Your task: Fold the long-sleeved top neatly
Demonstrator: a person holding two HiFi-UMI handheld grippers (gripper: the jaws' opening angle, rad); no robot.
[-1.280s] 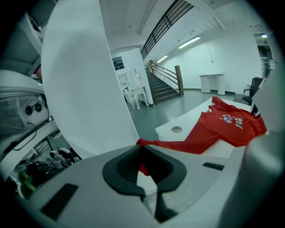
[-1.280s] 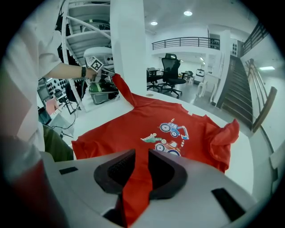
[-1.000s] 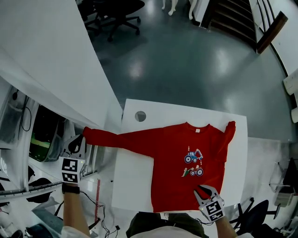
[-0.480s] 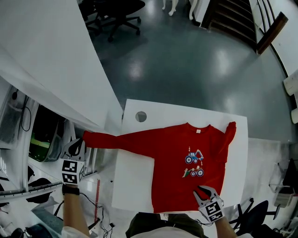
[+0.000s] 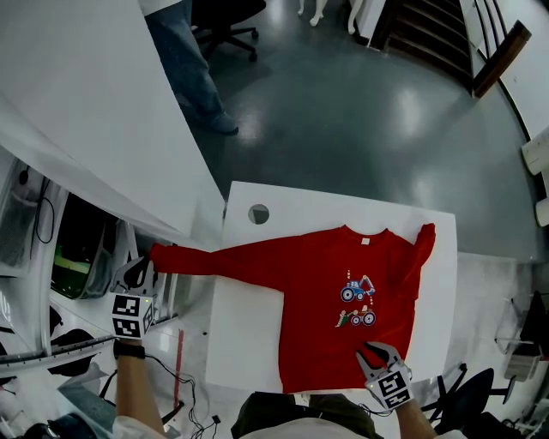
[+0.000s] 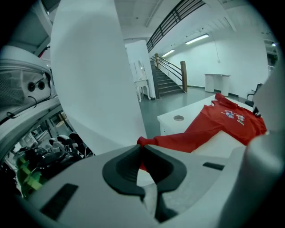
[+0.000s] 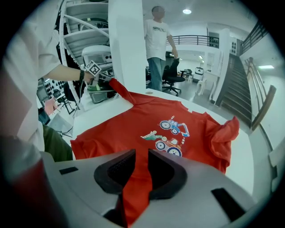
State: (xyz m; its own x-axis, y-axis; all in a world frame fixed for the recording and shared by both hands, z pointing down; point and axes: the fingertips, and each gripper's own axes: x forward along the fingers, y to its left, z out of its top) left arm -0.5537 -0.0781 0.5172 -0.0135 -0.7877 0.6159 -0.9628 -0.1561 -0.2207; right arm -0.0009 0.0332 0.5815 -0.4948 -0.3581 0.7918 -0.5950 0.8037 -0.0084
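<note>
A red long-sleeved top [image 5: 343,300] with a tractor print lies front-up on the white table [image 5: 244,330]. Its left sleeve [image 5: 214,257] stretches out past the table's left edge. My left gripper [image 5: 148,260] is shut on that sleeve's cuff [image 6: 143,142], and the jaws [image 6: 141,150] meet on the red cloth. The right sleeve [image 5: 420,249] lies bunched along the top's right side. At the near edge, my right gripper [image 5: 375,351] is shut on the bottom hem, with red fabric [image 7: 141,164] filling the narrow gap between its pads.
A round hole [image 5: 258,213] sits at the table's far left corner. A big white panel [image 5: 86,111] slants along the left, with cables and equipment [image 5: 77,266] below it. A person [image 5: 193,69] stands beyond the table, near an office chair [image 5: 232,13].
My left gripper has sunk a little with the cuff, drawing the sleeve slightly left. A person has walked into view at the top. The right gripper has kept still.
</note>
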